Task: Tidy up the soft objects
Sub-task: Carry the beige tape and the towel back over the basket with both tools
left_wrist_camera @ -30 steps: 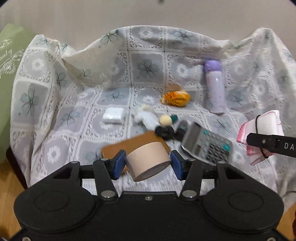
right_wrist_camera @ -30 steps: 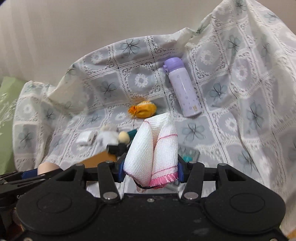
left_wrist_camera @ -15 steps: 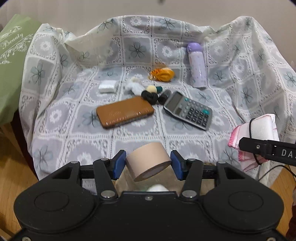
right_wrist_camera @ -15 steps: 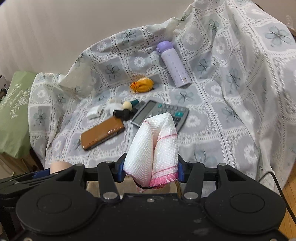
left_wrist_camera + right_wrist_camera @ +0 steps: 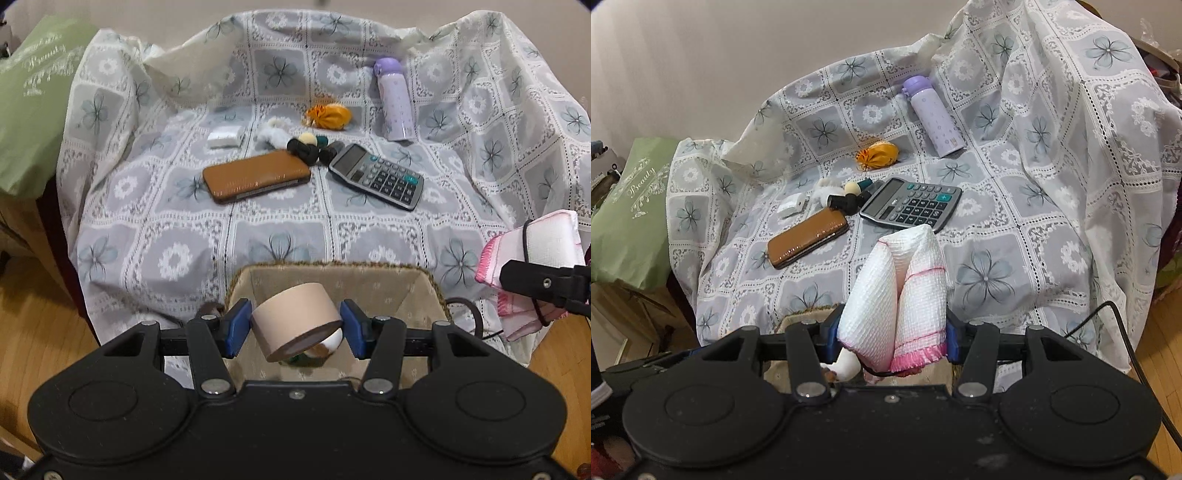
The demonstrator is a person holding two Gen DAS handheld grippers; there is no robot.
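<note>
Drop-off step: left gripper (image 5: 295,328) pinches the tape roll (image 5: 297,325) over the basket (image 5: 424,280); right gripper (image 5: 892,341), at three o'clock, clamps the cloth (image 5: 901,295). Next: release.

The tape roll (image 5: 297,320) looks matt, papery. The towel (image 5: 905,291) is waffle-textured cloth (pink-fringed); the brown case (image 5: 808,236) shines like glossy leather.

A piece of furniture draped in a white lace cloth (image 5: 280,236) with grey flower squares fills the centre of the frame. Lying on it: a brown case (image 5: 256,176) at centre, a grey calculator (image 5: 376,176) to its right, a lilac bottle (image 5: 393,99) at upper right, an orange pouch (image 5: 330,116), a small white packet (image 5: 224,136), and a cluster of small fuzzy items (image 5: 295,142). Wooden floor (image 5: 40,332) shows at lower left.
</note>
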